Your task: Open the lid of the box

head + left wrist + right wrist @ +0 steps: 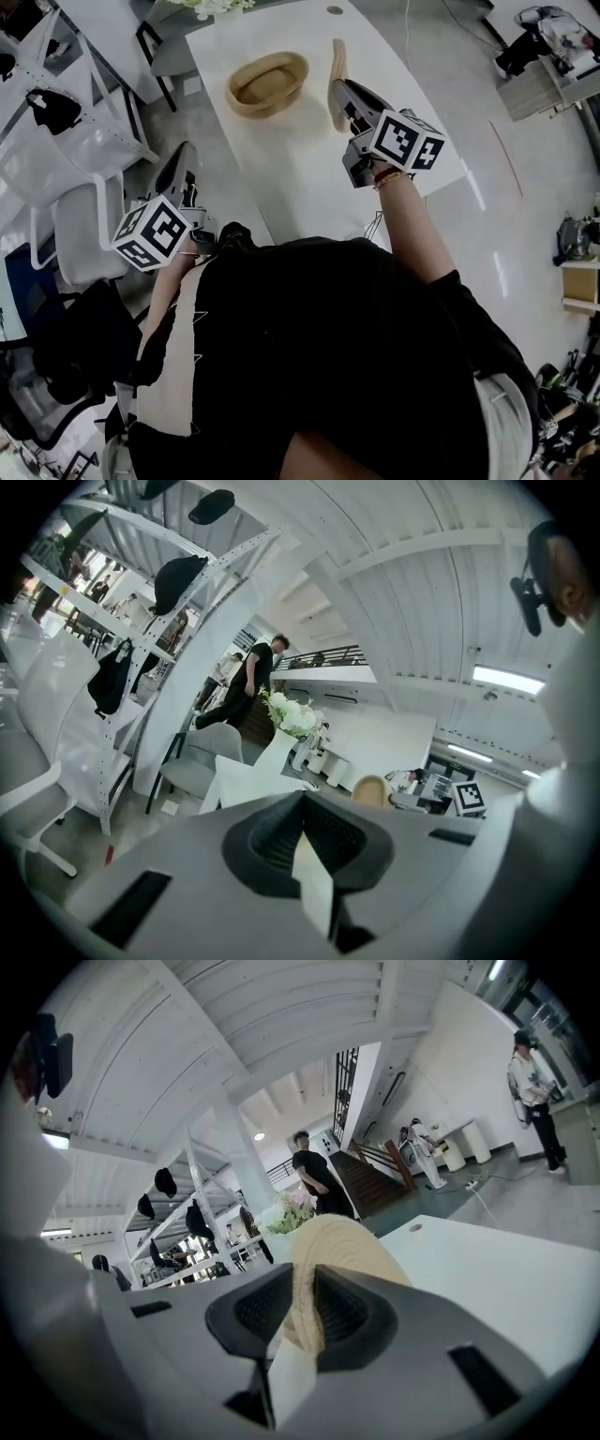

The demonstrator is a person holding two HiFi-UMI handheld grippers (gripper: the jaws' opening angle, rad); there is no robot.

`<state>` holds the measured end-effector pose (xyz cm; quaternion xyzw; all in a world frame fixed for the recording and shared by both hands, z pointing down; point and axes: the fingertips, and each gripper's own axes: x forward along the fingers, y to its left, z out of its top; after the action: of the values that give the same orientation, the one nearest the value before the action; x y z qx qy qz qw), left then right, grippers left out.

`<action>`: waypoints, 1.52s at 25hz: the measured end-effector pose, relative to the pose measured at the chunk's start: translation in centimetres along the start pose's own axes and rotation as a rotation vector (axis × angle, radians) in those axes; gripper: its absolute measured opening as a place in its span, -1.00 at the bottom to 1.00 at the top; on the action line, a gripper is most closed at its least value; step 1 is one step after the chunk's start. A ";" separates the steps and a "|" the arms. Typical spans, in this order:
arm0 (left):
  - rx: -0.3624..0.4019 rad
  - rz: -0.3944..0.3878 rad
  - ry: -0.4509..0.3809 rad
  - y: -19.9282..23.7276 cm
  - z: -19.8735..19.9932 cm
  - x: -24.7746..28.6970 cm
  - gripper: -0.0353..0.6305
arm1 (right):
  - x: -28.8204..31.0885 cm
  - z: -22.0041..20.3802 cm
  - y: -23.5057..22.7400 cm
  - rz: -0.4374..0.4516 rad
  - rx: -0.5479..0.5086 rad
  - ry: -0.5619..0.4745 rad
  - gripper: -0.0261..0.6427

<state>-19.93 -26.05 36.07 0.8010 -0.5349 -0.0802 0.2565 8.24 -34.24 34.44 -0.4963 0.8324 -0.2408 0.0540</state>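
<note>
On table [302, 183], tan woven box [265, 106] sits open, lid [336, 58] upright in R gripper [341, 92].

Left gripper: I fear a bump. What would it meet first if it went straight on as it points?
The left gripper would likely meet the white table's edge first, the white vase of flowers behind it; depth is unclear.
</note>
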 end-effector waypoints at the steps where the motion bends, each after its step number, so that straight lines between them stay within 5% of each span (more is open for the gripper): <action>1: 0.001 -0.007 0.006 0.0 -0.1 0.0 -0.87 | -0.3 -0.1 0.0 -0.003 0.006 -0.003 -0.69; 21: -0.014 -0.048 0.059 -1.3 -3.1 -0.5 -0.87 | -5.6 -2.0 2.1 0.007 0.076 -0.048 -0.69; 38: -0.011 -0.025 0.106 -8.8 -8.3 -1.5 -0.87 | -7.3 -3.4 3.6 0.189 0.115 0.058 -0.69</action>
<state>-10.03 -19.39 38.63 0.8093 -0.5102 -0.0435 0.2878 7.88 -25.43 34.66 -0.4044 0.8615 -0.2962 0.0806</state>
